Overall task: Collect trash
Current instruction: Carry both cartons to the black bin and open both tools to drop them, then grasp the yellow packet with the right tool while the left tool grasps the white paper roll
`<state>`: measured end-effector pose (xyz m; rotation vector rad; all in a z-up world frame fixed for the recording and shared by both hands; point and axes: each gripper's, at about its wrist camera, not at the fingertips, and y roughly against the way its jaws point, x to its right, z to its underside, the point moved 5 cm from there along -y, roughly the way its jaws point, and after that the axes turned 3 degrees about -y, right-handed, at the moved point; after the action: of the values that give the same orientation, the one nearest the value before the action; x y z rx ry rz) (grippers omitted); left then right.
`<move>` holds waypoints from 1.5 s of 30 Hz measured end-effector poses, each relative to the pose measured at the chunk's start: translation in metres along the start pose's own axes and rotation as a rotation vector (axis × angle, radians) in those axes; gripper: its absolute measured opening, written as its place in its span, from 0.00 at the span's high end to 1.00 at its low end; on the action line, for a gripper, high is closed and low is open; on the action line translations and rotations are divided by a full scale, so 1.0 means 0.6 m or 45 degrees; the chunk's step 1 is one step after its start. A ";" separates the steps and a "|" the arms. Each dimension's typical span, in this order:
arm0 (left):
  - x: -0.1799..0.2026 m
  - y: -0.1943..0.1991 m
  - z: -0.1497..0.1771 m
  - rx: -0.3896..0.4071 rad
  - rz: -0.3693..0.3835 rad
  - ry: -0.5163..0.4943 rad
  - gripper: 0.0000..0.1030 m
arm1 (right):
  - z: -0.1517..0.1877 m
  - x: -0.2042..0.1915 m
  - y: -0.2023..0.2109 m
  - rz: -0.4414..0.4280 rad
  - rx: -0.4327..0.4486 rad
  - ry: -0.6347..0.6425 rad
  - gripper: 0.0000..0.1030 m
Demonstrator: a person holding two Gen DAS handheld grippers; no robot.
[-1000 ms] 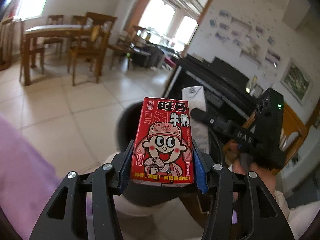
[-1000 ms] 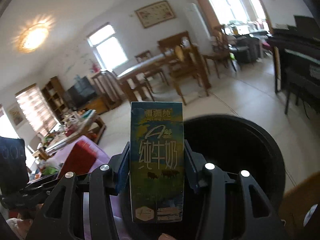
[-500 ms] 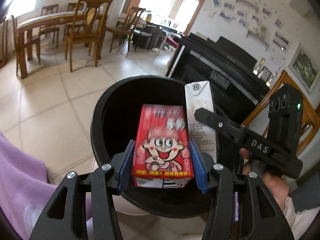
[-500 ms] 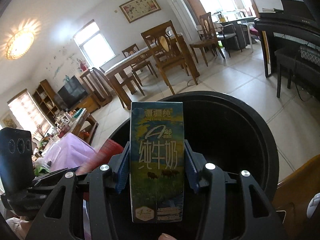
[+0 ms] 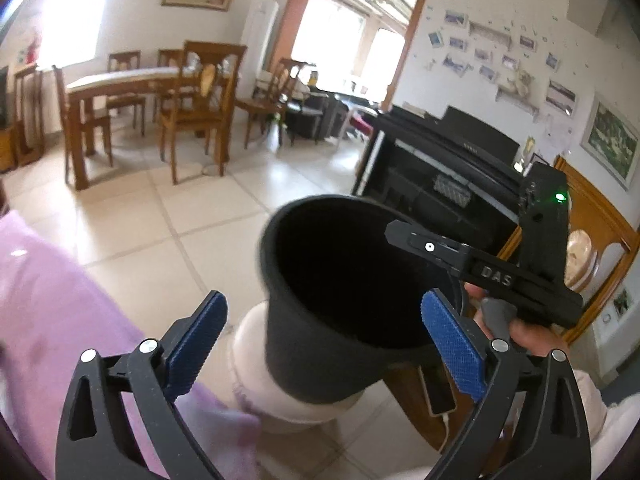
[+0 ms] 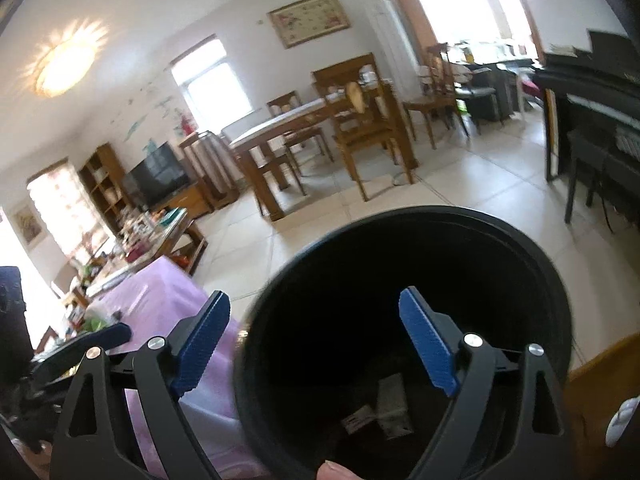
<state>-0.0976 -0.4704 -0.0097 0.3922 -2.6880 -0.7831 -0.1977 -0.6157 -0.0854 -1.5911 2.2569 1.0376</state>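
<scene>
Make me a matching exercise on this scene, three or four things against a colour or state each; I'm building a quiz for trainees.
Things:
1. bin
2. cloth
3. left gripper
4. pads

Colour or state:
a. blue
b. open, nothing between the jaws
c. black
d. lilac

Pairs: 1-c, 2-d, 3-b, 4-a

Bin [image 5: 320, 344] matte black, inside black. Left gripper [image 5: 324, 340] black frame, pads [image 5: 196, 340] blue with fine cross-hatch texture. Right gripper [image 6: 316, 344] same: black, blue textured pads [image 6: 428, 344]. Cloth [image 5: 52, 320] pale lilac, plain. Floor tiles [image 5: 160, 216] cream, darker grout lines. Dining table [image 5: 120, 88] mid-brown wood. Piano [image 5: 452, 160] black. Cartons in bin [image 6: 392, 404] greyish-white, print unreadable.
</scene>
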 end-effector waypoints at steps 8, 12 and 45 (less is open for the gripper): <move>-0.122 0.228 0.093 0.080 -0.235 0.116 0.07 | 0.045 -0.188 -0.027 -0.183 -0.115 0.213 0.15; -0.210 0.351 0.165 0.082 -0.437 0.215 0.07 | 0.089 -0.297 -0.051 -0.321 -0.228 0.319 0.15; -0.424 0.544 0.381 -0.133 -0.687 0.492 0.39 | 0.361 -0.616 -0.152 -0.523 -0.733 0.695 0.83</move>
<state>-0.0057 -0.0103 -0.0671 1.1419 -2.1846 -0.8718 -0.0171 -0.2168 -0.0912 -2.7176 1.8300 1.3222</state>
